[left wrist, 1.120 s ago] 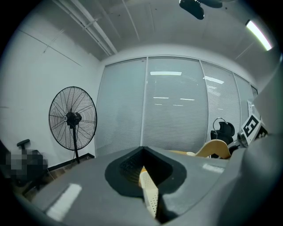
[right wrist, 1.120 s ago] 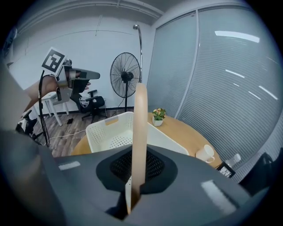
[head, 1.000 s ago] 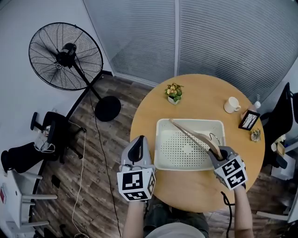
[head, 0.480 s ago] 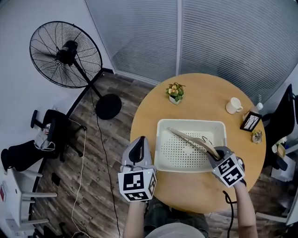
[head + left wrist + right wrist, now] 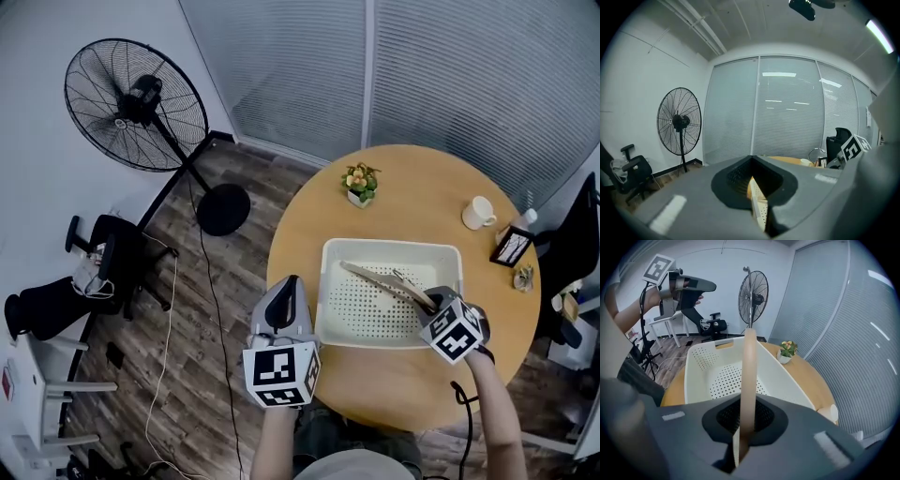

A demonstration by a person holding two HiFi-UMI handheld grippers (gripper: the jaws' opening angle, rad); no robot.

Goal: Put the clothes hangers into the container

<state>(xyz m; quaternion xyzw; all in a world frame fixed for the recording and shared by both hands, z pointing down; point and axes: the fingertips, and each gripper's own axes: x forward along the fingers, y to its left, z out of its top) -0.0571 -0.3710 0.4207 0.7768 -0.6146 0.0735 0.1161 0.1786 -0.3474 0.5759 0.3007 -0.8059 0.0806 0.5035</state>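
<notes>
A wooden clothes hanger point(image 5: 384, 281) slants over the white perforated container point(image 5: 389, 246) on the round table. Its far end is low over the container's floor, and its metal hook shows near the near-right corner. My right gripper point(image 5: 433, 302) is shut on the hanger's near end at that corner. In the right gripper view the hanger point(image 5: 749, 376) runs straight out from the jaws above the container point(image 5: 705, 357). My left gripper point(image 5: 287, 286) hangs beside the container's left wall with its jaws together and nothing in them. Through their slit a strip of the container point(image 5: 757, 206) shows.
The round wooden table point(image 5: 403, 375) also carries a small potted plant point(image 5: 359, 181), a white cup point(image 5: 479, 213) and a photo frame point(image 5: 512, 247) at its far side. A standing fan point(image 5: 136, 103) and a black chair point(image 5: 103, 272) stand on the floor to the left.
My right gripper has sunk and turned, and the hanger's far end has dropped from the container's back rim down into it. The left gripper has barely moved.
</notes>
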